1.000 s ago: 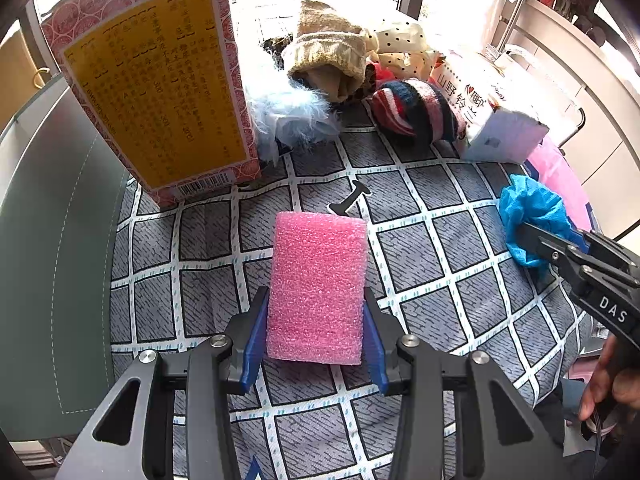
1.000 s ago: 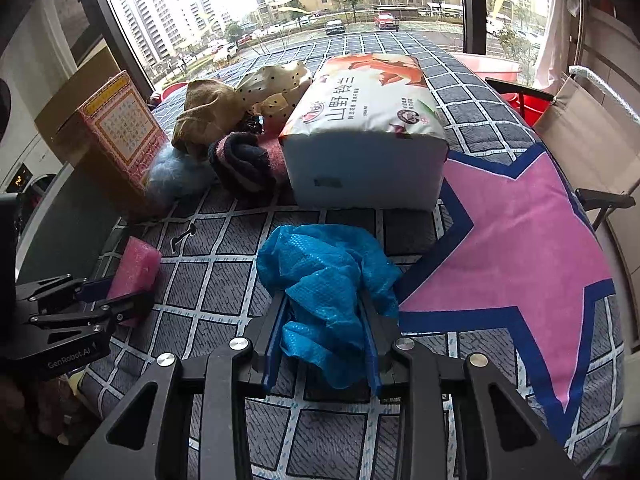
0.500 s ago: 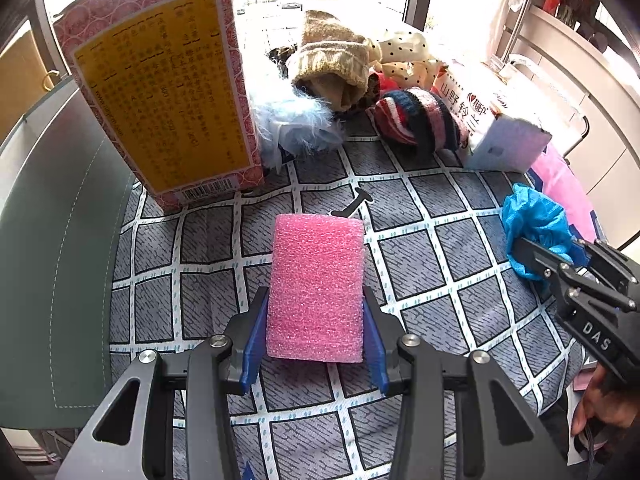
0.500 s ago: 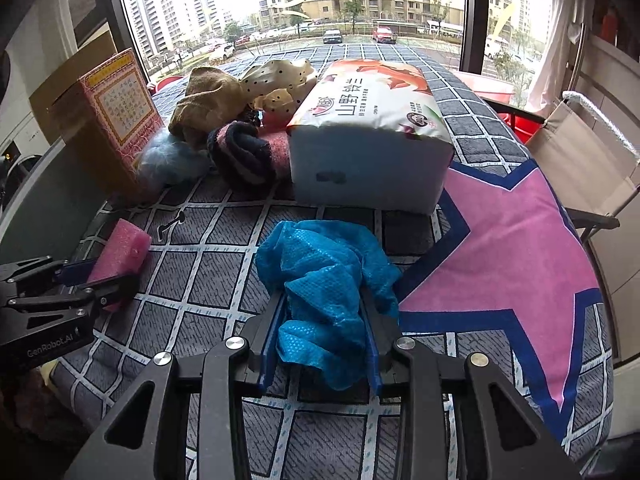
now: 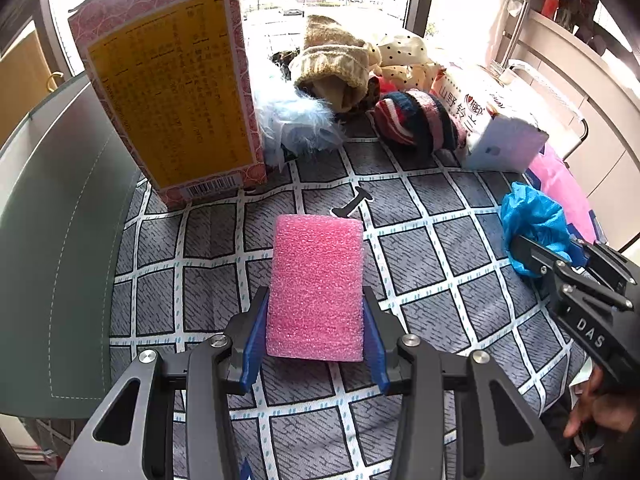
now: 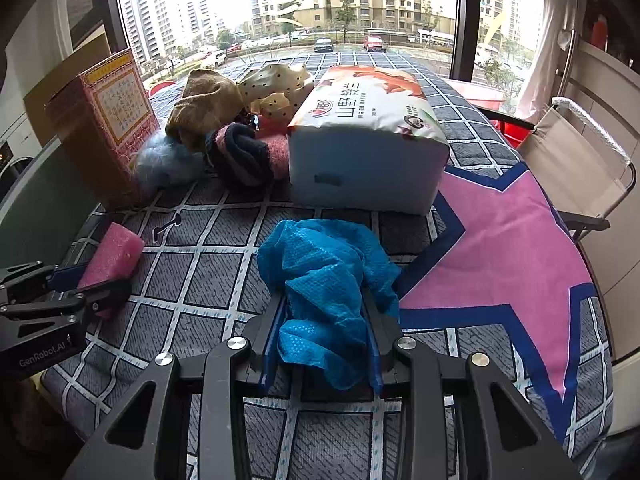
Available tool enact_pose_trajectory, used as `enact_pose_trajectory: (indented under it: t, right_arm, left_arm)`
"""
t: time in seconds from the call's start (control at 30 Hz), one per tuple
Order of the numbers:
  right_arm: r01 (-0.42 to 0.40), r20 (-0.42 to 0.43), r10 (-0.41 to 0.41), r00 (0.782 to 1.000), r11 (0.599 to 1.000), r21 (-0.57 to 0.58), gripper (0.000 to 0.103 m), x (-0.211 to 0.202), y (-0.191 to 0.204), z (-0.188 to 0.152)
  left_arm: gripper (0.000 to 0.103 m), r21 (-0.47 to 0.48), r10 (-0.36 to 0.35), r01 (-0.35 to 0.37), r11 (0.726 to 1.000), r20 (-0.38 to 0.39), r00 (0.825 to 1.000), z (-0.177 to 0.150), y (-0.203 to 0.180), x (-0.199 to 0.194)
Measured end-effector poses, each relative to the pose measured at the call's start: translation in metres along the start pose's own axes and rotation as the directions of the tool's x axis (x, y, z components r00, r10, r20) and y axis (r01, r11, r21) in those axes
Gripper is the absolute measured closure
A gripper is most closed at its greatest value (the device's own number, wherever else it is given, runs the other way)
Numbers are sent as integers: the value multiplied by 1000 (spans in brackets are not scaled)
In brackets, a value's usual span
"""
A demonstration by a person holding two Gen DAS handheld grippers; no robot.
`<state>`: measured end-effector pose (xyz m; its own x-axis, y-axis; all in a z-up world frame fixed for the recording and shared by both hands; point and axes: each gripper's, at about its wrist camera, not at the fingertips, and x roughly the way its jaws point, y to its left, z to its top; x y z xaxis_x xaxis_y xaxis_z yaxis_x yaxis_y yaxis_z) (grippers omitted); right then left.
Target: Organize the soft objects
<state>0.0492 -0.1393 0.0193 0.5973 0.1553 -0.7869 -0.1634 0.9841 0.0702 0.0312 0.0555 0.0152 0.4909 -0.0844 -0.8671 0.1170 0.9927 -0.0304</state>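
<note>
We hold the left gripper (image 5: 315, 330) clamped on a pink foam block (image 5: 316, 286), its blue pads (image 5: 253, 346) pressing both long sides while the block sticks out ahead of the fingers above the checked cloth (image 5: 420, 256). From the right wrist view we see the same block (image 6: 112, 250) at the far left, raised a little over the cloth (image 6: 208, 280) in the left gripper (image 6: 86, 286).

Our right gripper (image 6: 326, 334) is closed on a crumpled blue plastic cover (image 6: 328, 276), which bunches up between the fingers and spills forward over them. In the left wrist view that blue bundle (image 5: 534, 226) sits at the right edge, held by the right gripper (image 5: 556, 254), with a hand (image 5: 600, 420) low in the corner.

Beyond both grippers a pile lines the far side of the cloth: a tall red and yellow box (image 5: 172, 100) stands upright at the left, a pale blue fluffy thing (image 5: 296, 124) lies just beside it, a tan knitted hat (image 5: 332, 72) and a dotted cream cloth (image 5: 404, 56) sit behind, a striped knitted piece (image 5: 416, 122) lies in front, and a white packet of tissues (image 6: 368, 144) rests at the right. A pink star (image 6: 508, 256) marks the cloth to the right.
</note>
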Motion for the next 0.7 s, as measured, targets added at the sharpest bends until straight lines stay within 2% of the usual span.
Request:
enact_pose_trajectory:
  t: [0.13, 0.23, 0.3, 0.47, 0.63, 0.7]
  right_arm:
    - [-38, -9, 39, 999, 998, 46, 69, -5, -8, 2]
    - [-56, 7, 56, 998, 996, 70, 69, -12, -16, 0]
    - [-56, 16, 55, 998, 995, 88, 69, -17, -20, 0]
    - [-62, 27, 58, 998, 987, 145, 70, -24, -35, 3]
    - [-103, 58, 91, 994, 965, 240, 70, -36, -58, 12]
    - [-102, 86, 82, 993, 957, 271, 70, -43, -69, 19]
  left_arm:
    - [58, 0, 6, -6, 1000, -7, 1000, -3, 0, -3]
    - [58, 3, -18, 18, 1000, -7, 1000, -6, 0, -7]
    - [58, 19, -40, 40, 999, -8, 999, -8, -4, -10]
    - [58, 105, -48, 45, 993, 22, 999, -7, -25, -21]
    - [58, 145, -67, 59, 988, 47, 997, 5, -42, -30]
    - [58, 149, -84, 76, 986, 54, 995, 18, -50, -33]
